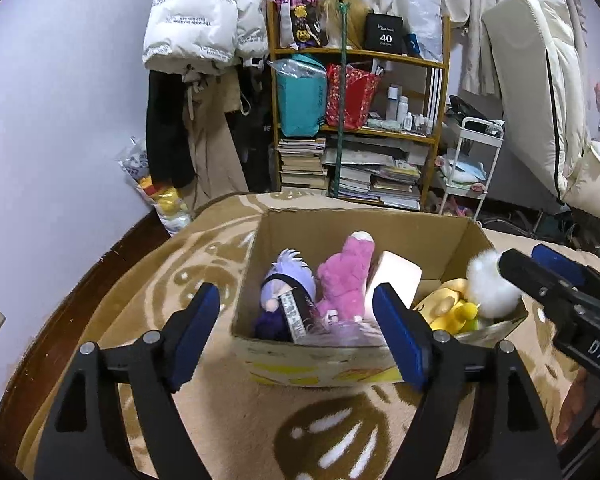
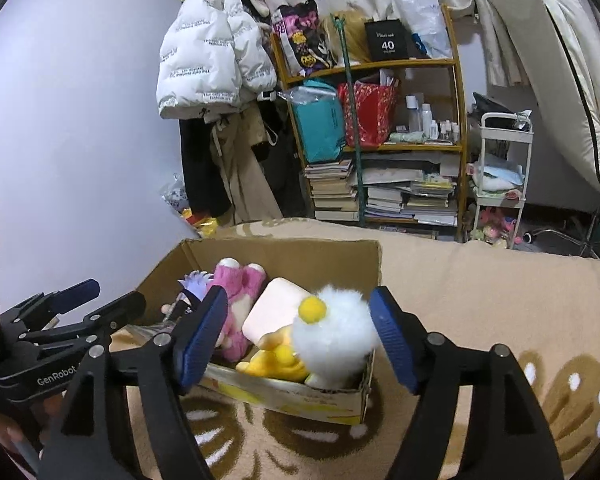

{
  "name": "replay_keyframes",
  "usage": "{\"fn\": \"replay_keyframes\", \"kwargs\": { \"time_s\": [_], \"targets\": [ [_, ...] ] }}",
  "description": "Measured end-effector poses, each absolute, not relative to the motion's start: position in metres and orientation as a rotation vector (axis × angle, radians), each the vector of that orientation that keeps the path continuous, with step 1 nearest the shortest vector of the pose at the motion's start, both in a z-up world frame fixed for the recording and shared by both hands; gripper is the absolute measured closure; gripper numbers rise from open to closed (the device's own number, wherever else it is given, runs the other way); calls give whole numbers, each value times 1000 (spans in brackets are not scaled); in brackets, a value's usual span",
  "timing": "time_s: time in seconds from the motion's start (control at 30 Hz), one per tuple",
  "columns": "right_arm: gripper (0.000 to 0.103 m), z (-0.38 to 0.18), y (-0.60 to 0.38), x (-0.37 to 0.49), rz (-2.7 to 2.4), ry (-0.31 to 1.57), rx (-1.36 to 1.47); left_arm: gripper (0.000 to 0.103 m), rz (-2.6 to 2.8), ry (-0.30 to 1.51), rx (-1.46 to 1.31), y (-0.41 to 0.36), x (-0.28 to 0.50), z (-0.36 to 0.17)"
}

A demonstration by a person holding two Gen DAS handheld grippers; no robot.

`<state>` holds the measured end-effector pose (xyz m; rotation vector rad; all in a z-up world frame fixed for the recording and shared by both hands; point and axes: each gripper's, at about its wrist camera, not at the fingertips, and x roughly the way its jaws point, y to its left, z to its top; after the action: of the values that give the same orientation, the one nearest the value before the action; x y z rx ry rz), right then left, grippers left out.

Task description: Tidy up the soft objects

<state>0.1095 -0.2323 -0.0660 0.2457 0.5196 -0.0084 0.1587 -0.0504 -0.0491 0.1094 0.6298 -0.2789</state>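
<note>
patterned blanket (image 2: 480, 280), box (image 2: 284, 248) toys half-hidden

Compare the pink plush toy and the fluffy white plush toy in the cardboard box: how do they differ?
The pink plush toy has short matted pile; the fluffy white plush toy has long wispy fur and a yellow spot. Pink sits mid-box, white in the near right corner, rising above the rim. Both rest inside the cardboard box, ungripped.

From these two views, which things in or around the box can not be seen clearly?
- Bottom of the cardboard box: covered by the toys in both views.
- Purple doll: in the right wrist view, mostly hidden behind a finger of the right claw.
- Yellow plush: its shape is unclear, the white fluffy toy overlaps it.
- Small bottles on the shelf: too small to read.
</note>
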Motion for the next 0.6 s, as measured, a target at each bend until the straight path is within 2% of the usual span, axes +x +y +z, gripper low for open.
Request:
{"fn": "replay_keyframes", "kwargs": {
  "time_s": [0.23,0.3,0.43,0.47,0.5,0.6],
  "targets": [
    [8,-48,-234,92,-36,483,246,22,-275,593,121,-36,135,-32],
    [0,-44,-235,84,-49,478,238,22,-275,584,117,-32,128,-26],
    [0,-35,-235,69,-66,472,210,22,-274,548,142,-25,110,-12],
    [0,-33,-235,65,-66,473,208,20,-274,542,141,-23,106,-8],
    [0,-31,-234,62,-68,474,205,12,-274,538,139,-21,103,-5],
    [0,-24,-229,48,-69,468,187,6,-283,495,124,-12,88,8]
  ]
}}
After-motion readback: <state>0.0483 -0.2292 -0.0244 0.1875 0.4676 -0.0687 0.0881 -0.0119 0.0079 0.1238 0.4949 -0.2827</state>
